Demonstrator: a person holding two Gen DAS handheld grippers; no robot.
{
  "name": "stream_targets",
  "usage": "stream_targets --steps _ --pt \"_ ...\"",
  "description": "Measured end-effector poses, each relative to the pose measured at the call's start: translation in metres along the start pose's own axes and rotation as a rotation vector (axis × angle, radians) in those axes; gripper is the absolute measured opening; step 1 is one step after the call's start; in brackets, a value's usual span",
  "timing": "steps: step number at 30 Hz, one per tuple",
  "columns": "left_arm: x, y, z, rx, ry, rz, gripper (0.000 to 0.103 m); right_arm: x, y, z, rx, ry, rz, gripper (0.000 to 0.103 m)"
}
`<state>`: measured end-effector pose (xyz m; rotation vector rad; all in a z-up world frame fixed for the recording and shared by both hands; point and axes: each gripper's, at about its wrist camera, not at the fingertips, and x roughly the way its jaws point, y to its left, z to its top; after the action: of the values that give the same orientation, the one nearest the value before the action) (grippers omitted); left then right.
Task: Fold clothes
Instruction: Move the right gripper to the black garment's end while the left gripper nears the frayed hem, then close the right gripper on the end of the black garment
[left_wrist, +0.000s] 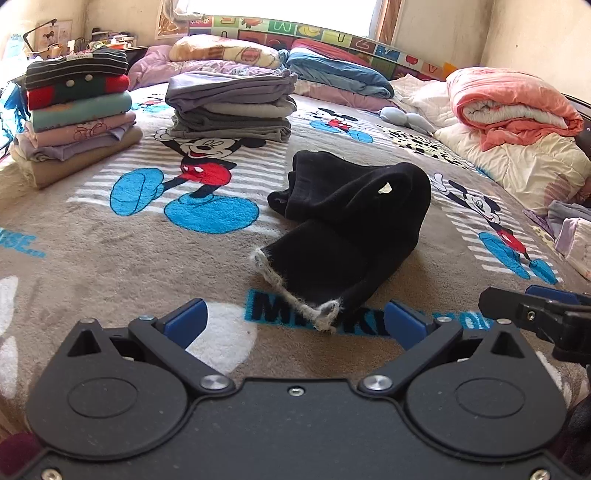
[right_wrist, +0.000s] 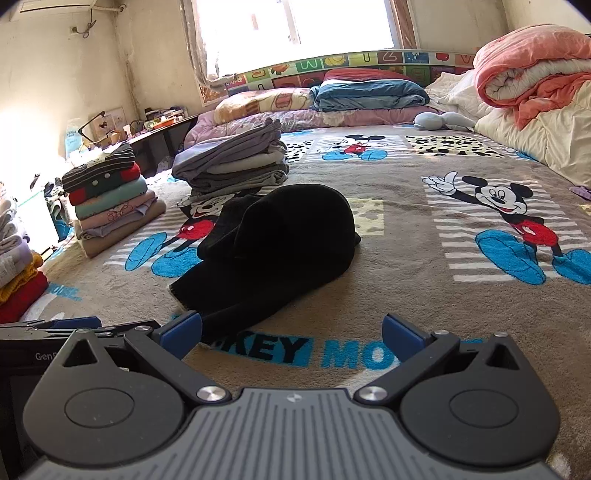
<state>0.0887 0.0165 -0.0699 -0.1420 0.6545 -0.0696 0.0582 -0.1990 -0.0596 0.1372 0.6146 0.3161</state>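
Note:
A crumpled black garment (left_wrist: 347, 221) with a frayed white hem lies on the Mickey Mouse bedspread (left_wrist: 110, 266); it also shows in the right wrist view (right_wrist: 273, 247). My left gripper (left_wrist: 295, 325) is open and empty, its blue fingertips either side of the frayed hem, just short of it. My right gripper (right_wrist: 291, 332) is open and empty, its left fingertip (right_wrist: 183, 328) close to the garment's near edge. The right gripper also shows at the right edge of the left wrist view (left_wrist: 535, 314).
Two stacks of folded clothes stand at the far left: a colourful one (left_wrist: 77, 110) and a grey one (left_wrist: 232, 107). More folded clothes (right_wrist: 18, 273) sit at the left edge. Pillows and quilts (left_wrist: 509, 107) line the head and right side of the bed.

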Motion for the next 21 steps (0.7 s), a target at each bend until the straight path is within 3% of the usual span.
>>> stream_targets --steps 13,21 --pt "0.055 0.006 0.02 0.049 0.026 -0.002 0.103 0.04 0.026 0.063 -0.273 -0.024 0.071 0.101" --pt "0.069 0.025 0.014 -0.045 0.061 -0.087 0.102 0.078 0.066 0.08 -0.549 0.037 0.12 0.066"
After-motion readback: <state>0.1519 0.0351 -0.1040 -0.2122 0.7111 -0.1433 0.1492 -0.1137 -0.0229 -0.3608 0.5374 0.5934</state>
